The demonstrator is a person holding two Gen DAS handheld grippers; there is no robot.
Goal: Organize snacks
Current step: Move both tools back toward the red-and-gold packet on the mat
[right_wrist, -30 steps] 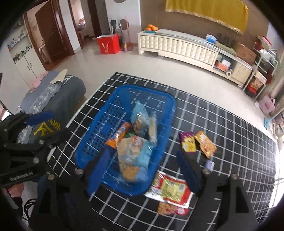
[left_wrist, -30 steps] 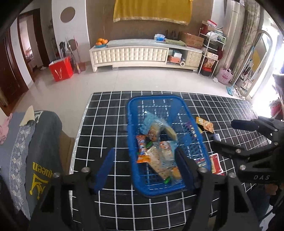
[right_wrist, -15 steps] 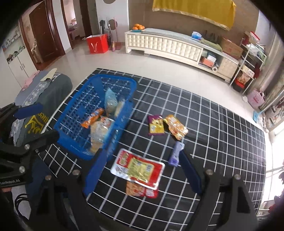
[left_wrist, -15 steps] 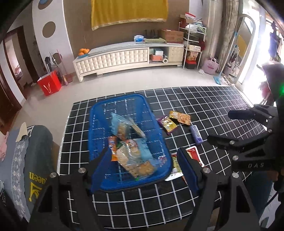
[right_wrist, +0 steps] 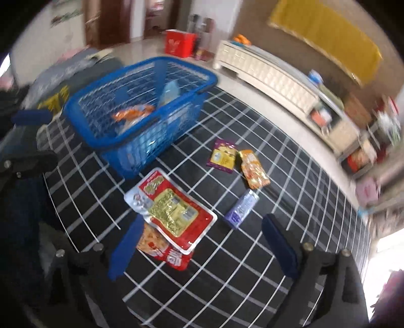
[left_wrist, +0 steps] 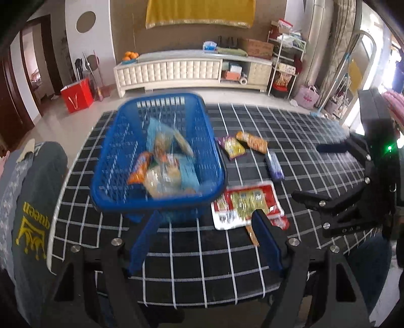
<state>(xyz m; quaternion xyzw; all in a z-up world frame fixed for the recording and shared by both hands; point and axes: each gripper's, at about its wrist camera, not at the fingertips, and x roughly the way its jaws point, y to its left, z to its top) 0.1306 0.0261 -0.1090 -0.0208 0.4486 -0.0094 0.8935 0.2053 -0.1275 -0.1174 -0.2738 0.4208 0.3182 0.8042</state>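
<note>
Over loose packets beside the blue basket (right_wrist: 141, 108), right tongs (right_wrist: 202, 248) swung across, agape, empty (left tongs (left_wrist: 204, 239) likewise); red-and-yellow pouch (right_wrist: 171, 209) likely next.

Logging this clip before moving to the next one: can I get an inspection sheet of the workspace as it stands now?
Surface: table under a black cloth with white grid lines.
Job's things: blue plastic mesh basket holding several snack packets; outside it lie a large red and silver pouch on top of a smaller red packet, a purple and yellow sachet, an orange packet and a pale purple wrapper.
Clutter: nothing seen.
Grippers: left gripper and right gripper both open, holding nothing.
Cables: nothing seen.
Surroundings: white tufted cabinet, red paper bag, yellow wall cloth.
</note>
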